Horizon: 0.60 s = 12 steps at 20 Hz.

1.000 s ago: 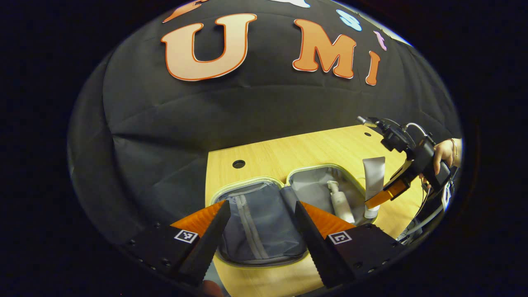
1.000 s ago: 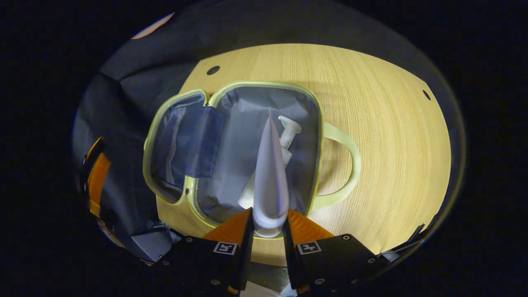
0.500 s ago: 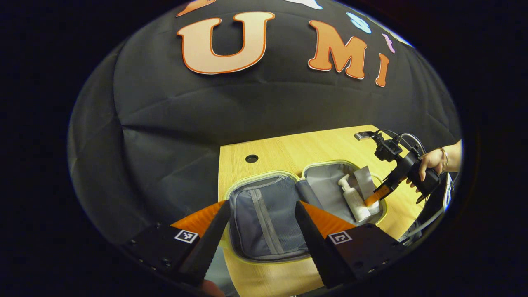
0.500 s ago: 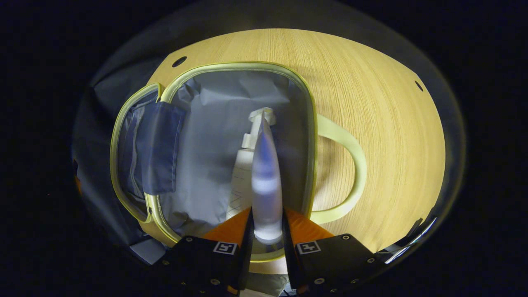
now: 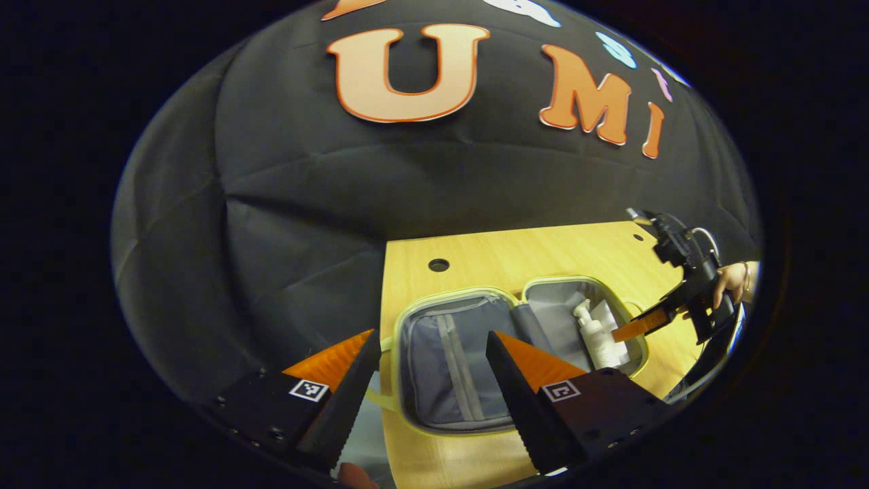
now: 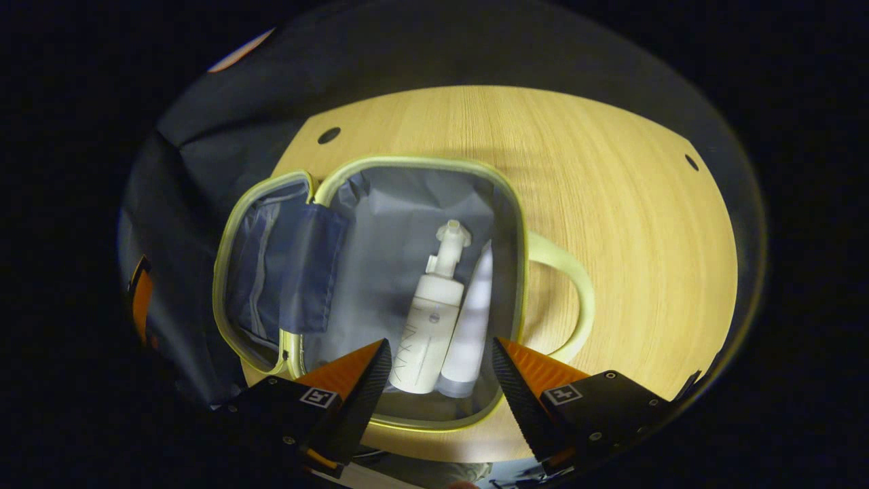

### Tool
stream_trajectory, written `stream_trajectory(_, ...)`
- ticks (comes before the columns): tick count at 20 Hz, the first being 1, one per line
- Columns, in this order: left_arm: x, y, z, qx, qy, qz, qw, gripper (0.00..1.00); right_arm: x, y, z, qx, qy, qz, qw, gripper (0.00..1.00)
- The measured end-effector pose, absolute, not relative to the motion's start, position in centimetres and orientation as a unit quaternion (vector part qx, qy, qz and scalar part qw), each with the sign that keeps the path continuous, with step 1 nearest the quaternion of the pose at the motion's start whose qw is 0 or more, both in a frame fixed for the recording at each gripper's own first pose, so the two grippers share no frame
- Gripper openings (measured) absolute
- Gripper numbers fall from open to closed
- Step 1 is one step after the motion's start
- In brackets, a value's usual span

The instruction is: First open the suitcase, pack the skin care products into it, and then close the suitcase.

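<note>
A: Suitcase, right gripper view, centre of frame. What does it look like?

B: Small soft case, pale yellow-green piping round both halves, grey lining. It lies unzipped and flat on the wooden tabletop. The lid half sits to the left, with a darker blue-grey pocket. A looped handle of the same pale green sticks out on the right side.

A: Contents?

B: Two items in the right half, side by side and touching. A white pump bottle, nozzle toward the top of the frame. Just right of it a pale tube, against the case wall.

A: Right claw?

B: Released, fingers spread wide at the lower edge, nothing between them, hovering over the near rim of the case.

A: And the left gripper view?

B: Suitcase lower centre, lid half nearer. Pump bottle in the far half. Left claw also released, empty, fingers apart at the bottom. The right claw shows at the right edge above the case, held by a hand.
</note>
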<state>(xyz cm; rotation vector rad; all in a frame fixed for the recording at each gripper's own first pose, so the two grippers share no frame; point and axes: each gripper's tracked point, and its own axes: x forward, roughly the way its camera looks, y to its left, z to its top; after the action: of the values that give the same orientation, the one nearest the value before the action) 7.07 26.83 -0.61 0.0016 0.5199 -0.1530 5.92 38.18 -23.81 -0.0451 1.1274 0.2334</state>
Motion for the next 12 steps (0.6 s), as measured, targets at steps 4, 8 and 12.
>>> stream_trajectory(4, 7.3, 31.5, -2.2, -0.048, 0.254, -0.048, 0.965, 0.98, 6.9, 37.1, -17.4, -0.015, 0.434, 0.116, 0.893, 0.95)
stream_trajectory(8, 8.9, 35.0, -5.7, -0.133, 0.264, -0.045, 0.954, 0.99, 5.7, 34.4, -13.0, -0.056, 0.365, 0.091, 0.925, 0.95)
stream_trajectory(12, 10.6, 36.6, -11.3, -0.230, 0.289, -0.067, 0.927, 0.98, 3.7, 32.8, -11.4, -0.049, 0.355, 0.066, 0.931, 0.95)
